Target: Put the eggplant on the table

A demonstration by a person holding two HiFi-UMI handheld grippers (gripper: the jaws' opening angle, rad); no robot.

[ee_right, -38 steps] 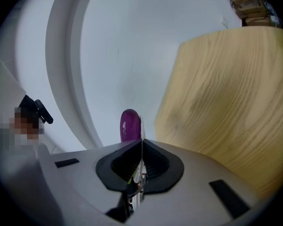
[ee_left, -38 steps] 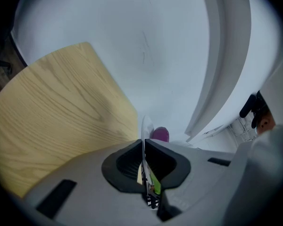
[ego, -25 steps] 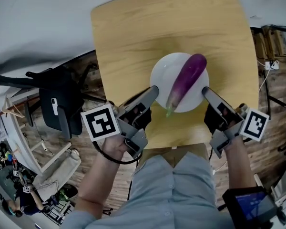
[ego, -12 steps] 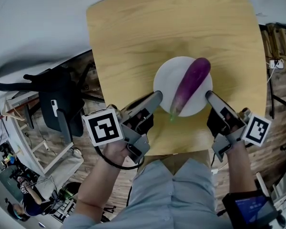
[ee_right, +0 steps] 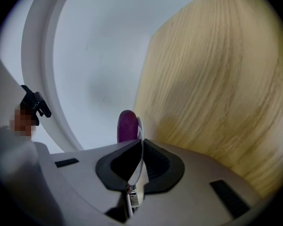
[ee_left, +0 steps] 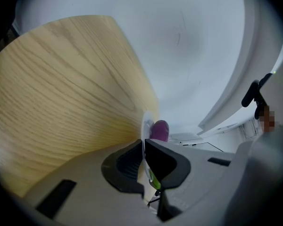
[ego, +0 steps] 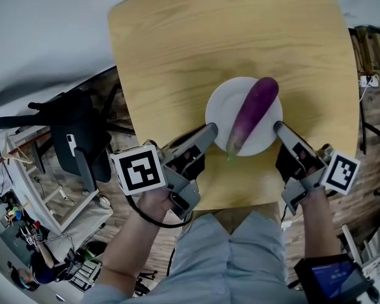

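The left gripper (ego: pixel 208 130) has its two dark jaws closed thinly on the left rim of a round, smooth white plate (ego: pixel 225 106), the rim showing as a pale sliver nipped between ribbed black pads in the left gripper view (ee_left: pixel 144 145). On the plate lies the long, glossy purple eggplant (ego: pixel 253 109) with a small green stem end. It runs diagonally, with its stem tip poking over the near rim and its rounded blunt end towards the far right rim. The plate sits over the pale, fine-grained wooden table (ego: pixel 209 37), a matt board with rounded corners, close to its near edge and roughly midway along it. Whether the plate already touches the wood cannot be told. On the far side, the right gripper (ego: pixel 277 127) likewise pinches the plate's right rim, its pads pressed onto the thin edge (ee_right: pixel 140 147), with the eggplant's purple end (ee_right: pixel 126 125) showing just beyond. The step in hand appears to be setting the loaded plate down. To do that well, both grips would have to stay firm and level with each other, because the plate looks hard and slick, so a thin rim could slide out of a loose pinch. The eggplant is also curved and shiny and is likely to roll if one side dips. The plate should be fully flat on the wood, clear of the near edge, before either pair of jaws lets go.
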